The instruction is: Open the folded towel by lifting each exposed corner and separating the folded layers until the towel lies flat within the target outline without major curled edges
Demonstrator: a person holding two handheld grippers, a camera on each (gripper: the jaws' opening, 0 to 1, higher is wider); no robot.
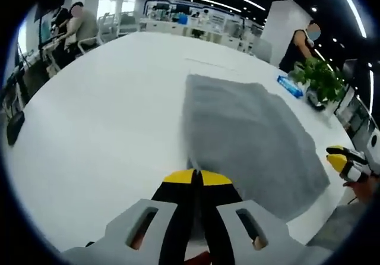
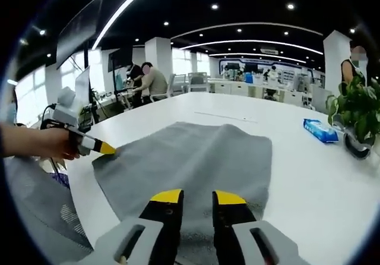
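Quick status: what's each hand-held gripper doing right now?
Left hand-held gripper: closed, pinching the grey towel's near edge.
Right hand-held gripper: open, jaws apart over the towel's edge, holding nothing.

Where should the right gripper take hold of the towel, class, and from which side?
Probably the near edge of the towel, just ahead of the right gripper, whose jaws stand open. Come in low along the table: the cloth lies flat, so only its thin rim can be pinched. The left gripper already pinches a corner.

Two low, close views over one towel

Each camera looked forward along its jaws from opposite corners; both shared the grey towel (image 1: 249, 137), white table (image 1: 107, 116) and plant (image 2: 358, 107).
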